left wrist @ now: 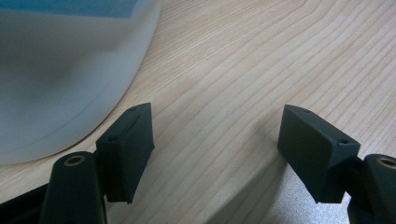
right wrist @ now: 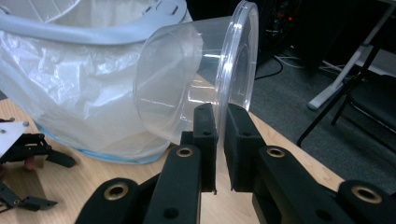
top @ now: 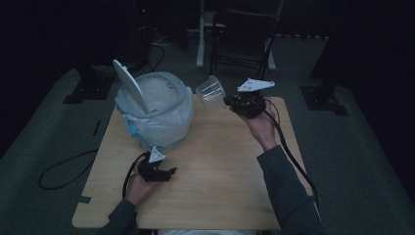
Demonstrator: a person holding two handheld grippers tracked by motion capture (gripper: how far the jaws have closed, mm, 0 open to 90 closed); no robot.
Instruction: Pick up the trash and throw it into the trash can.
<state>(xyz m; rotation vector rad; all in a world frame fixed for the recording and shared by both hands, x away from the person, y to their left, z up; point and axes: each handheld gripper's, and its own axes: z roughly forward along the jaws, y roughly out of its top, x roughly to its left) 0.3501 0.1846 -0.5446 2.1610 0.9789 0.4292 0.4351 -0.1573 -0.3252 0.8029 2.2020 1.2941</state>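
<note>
- Looking from above, we see the left gripper [top: 157,171] resting low on the wooden table [top: 220,161], nearest the person, its jaws spread wide with nothing between them.
- In the left gripper view, we see its two black pads [left wrist: 128,149] well apart over bare wood grain, with the white curved wall of the bin just beside the left jaw, not touching it.
- Farther off, we see the right gripper [top: 230,101] held up above the far right part of the table, its jaws nearly together and clamped on the rim of a clear plastic cup [top: 211,91].
- In the right gripper view, we see the pads pinching the cup's [right wrist: 187,79] thin wall at its lip, one pad inside and one outside.
- The cup lies tipped on its side, sticking out from the right gripper towards the bin, near the bin's rim.
- The cup is transparent, tapered, with a rolled lip, and looks empty.
- The bin [top: 166,125] is white, lined with a thin plastic bag [right wrist: 70,93], its swing lid [top: 129,85] tilted up.
</note>
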